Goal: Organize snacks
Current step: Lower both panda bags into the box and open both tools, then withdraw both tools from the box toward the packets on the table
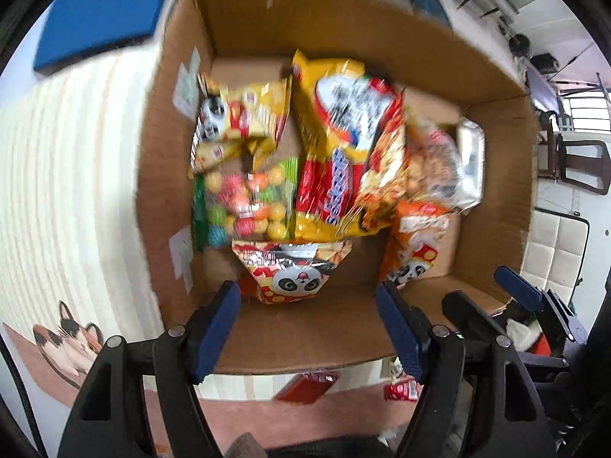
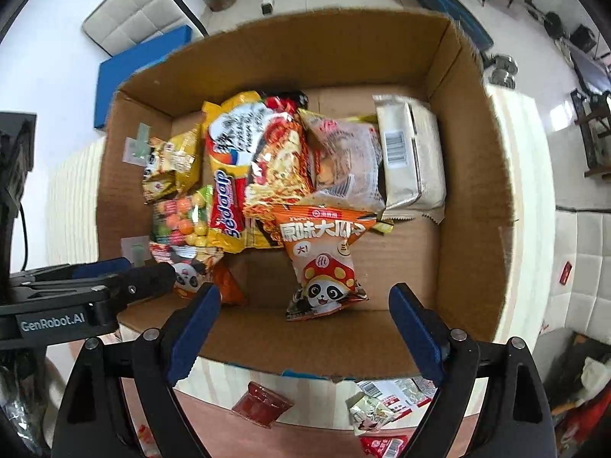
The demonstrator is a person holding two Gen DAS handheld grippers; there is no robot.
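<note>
An open cardboard box (image 1: 492,206) (image 2: 473,198) holds several snack bags. An orange panda bag (image 2: 324,263) lies at the front middle; it also shows in the left wrist view (image 1: 412,244). A second panda bag (image 1: 292,273) (image 2: 189,267) lies at the front left. Behind are a clear bag of coloured candy balls (image 1: 244,202) (image 2: 181,221), a big yellow-red bag (image 1: 336,145) (image 2: 229,175) and a beige pack (image 2: 412,160). My left gripper (image 1: 307,324) is open and empty above the box's near wall. My right gripper (image 2: 305,324) is open and empty above the same wall.
Small red and white snack packets (image 2: 263,404) (image 2: 382,404) lie on the mat in front of the box. A blue pad (image 1: 103,15) lies beyond the box's left side. The left gripper (image 2: 126,286) shows at the left of the right wrist view.
</note>
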